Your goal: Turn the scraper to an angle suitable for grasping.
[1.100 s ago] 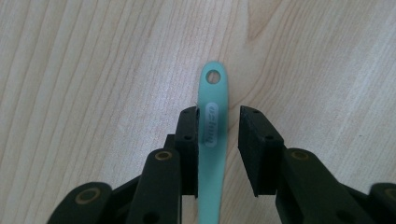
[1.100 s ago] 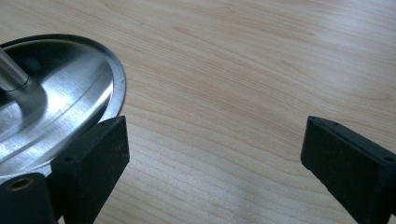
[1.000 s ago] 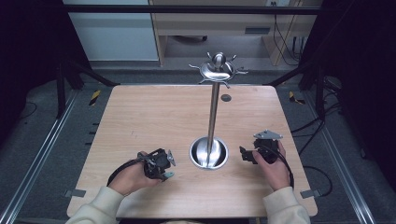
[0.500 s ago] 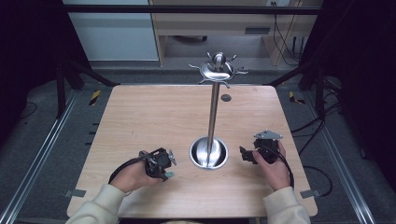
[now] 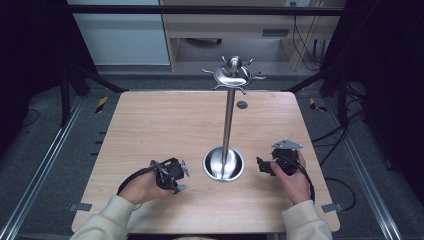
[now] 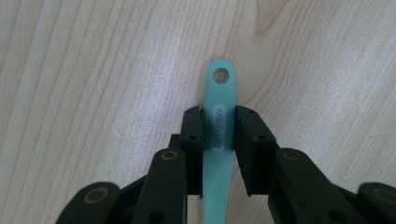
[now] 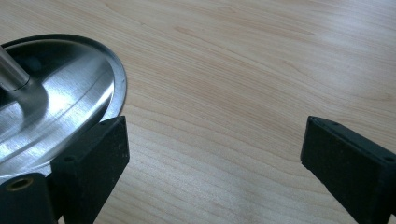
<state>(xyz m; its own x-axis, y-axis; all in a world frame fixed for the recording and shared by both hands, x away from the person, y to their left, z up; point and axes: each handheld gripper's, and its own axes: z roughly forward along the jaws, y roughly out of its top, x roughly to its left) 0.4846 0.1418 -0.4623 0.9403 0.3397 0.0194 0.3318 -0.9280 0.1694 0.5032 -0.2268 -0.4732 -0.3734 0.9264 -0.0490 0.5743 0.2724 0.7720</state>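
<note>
A teal utensil handle [image 6: 219, 112] with a hole at its end sticks out between the two black jaws of my left gripper [image 6: 218, 128], which is shut on it just above the wood. From above, that left gripper [image 5: 176, 176] sits left of the steel stand's round base [image 5: 223, 163], a bit of teal handle [image 5: 181, 188] showing under it. My right gripper [image 7: 215, 154] is open with bare wood between its fingers, the base's rim [image 7: 116, 74] at its left. In the high view the right gripper [image 5: 261, 165] rests right of the base.
The stand's pole [image 5: 228, 122] rises to a hooked top disc [image 5: 233, 75]. A small dark hole [image 5: 242, 104] marks the wooden table [image 5: 165, 120] near its far edge. Metal rails and cables run along the floor on both sides.
The left hand has shifted slightly, staying shut on the teal handle. The right gripper has not visibly moved.
</note>
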